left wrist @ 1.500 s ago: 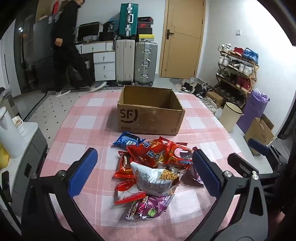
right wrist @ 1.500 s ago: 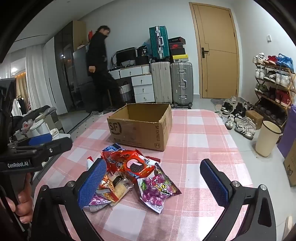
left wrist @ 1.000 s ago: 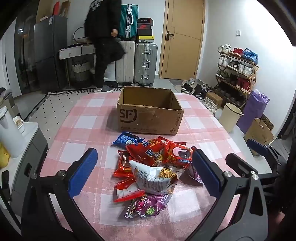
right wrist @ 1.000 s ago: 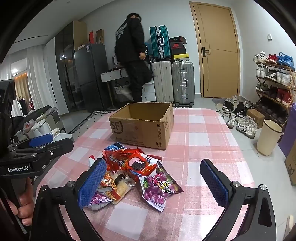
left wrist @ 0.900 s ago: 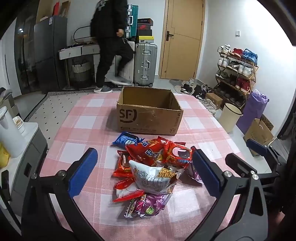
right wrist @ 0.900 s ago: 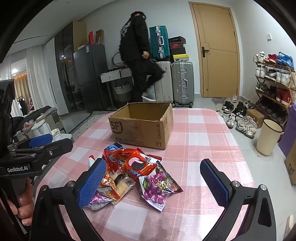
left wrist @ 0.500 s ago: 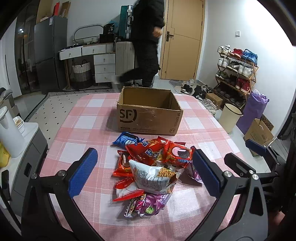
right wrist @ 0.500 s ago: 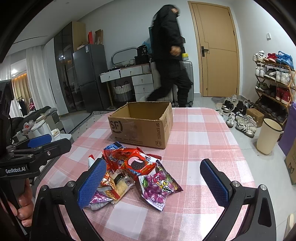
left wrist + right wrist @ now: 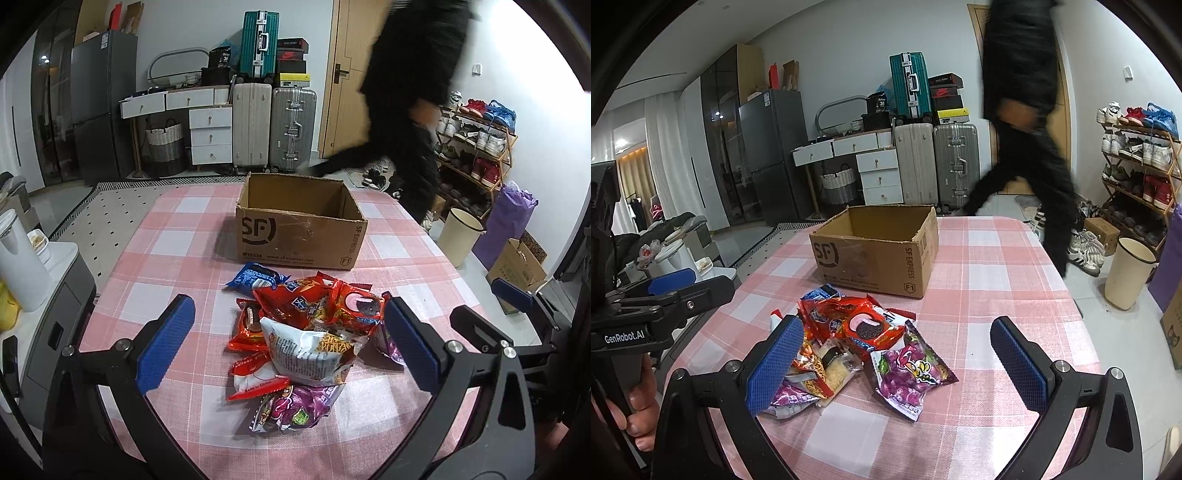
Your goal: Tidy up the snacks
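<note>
A pile of snack packets (image 9: 306, 328) lies on the pink checked tablecloth (image 9: 177, 251): red ones, a white chip bag (image 9: 314, 350), a blue cookie packet (image 9: 256, 277) and purple candy bags (image 9: 910, 373). The pile also shows in the right wrist view (image 9: 857, 332). An open empty SF cardboard box (image 9: 301, 225) stands behind it, seen too in the right wrist view (image 9: 879, 254). My left gripper (image 9: 286, 347) is open and empty, hovering just before the pile. My right gripper (image 9: 897, 365) is open and empty over the purple bag.
A person in black (image 9: 410, 110) walks past the table's far right, in front of the door. Suitcases (image 9: 273, 125), drawers and a fridge stand at the back. A shoe rack (image 9: 476, 147), a cream bin (image 9: 460, 236) and a purple bag stand at right. An appliance (image 9: 22, 273) sits at left.
The person in black has walked from the back left across to the far right. Both grippers and the snacks have barely moved.
</note>
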A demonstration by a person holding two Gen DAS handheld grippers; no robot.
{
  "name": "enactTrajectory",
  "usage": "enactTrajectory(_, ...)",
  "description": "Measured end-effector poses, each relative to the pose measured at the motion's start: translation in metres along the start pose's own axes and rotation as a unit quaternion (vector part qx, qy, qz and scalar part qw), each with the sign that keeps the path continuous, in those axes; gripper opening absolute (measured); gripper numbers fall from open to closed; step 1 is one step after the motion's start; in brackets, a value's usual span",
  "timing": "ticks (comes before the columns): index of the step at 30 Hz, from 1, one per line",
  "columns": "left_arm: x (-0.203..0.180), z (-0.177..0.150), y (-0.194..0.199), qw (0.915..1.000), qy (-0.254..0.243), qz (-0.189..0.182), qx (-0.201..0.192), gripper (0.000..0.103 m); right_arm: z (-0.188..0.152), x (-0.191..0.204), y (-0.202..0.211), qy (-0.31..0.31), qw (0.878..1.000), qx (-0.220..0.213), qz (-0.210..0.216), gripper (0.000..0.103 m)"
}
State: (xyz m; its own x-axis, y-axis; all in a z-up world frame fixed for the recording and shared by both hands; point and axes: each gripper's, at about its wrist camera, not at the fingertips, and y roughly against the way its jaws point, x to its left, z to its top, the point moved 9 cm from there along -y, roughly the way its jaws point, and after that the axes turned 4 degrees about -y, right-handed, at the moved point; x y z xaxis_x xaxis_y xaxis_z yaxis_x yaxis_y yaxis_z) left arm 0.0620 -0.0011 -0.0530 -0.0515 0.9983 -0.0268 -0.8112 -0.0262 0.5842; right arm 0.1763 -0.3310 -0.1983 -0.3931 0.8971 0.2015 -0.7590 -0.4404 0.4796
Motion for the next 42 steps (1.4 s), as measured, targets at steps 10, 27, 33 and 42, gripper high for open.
enactTrajectory(10,0.001,-0.002,-0.001,1.0,0.004,-0.001,0.003,0.102,-0.001,0.0,0.0,-0.001,1.0,-0.002,0.0,0.103)
enactTrajectory(27,0.001,-0.006,-0.007,0.9998,0.009,-0.013,0.008,0.102,-0.002,0.0,0.001,-0.001,1.0,-0.002,0.0,0.103)
enactTrajectory(33,0.002,-0.009,-0.012,0.9996,0.013,-0.022,0.013,0.102,-0.002,0.0,0.001,-0.002,1.0,-0.002,0.001,0.103)
enactTrajectory(42,0.022,-0.019,-0.024,0.9972,0.039,-0.057,0.028,0.102,-0.01,-0.003,-0.003,-0.006,1.0,0.004,0.0,0.103)
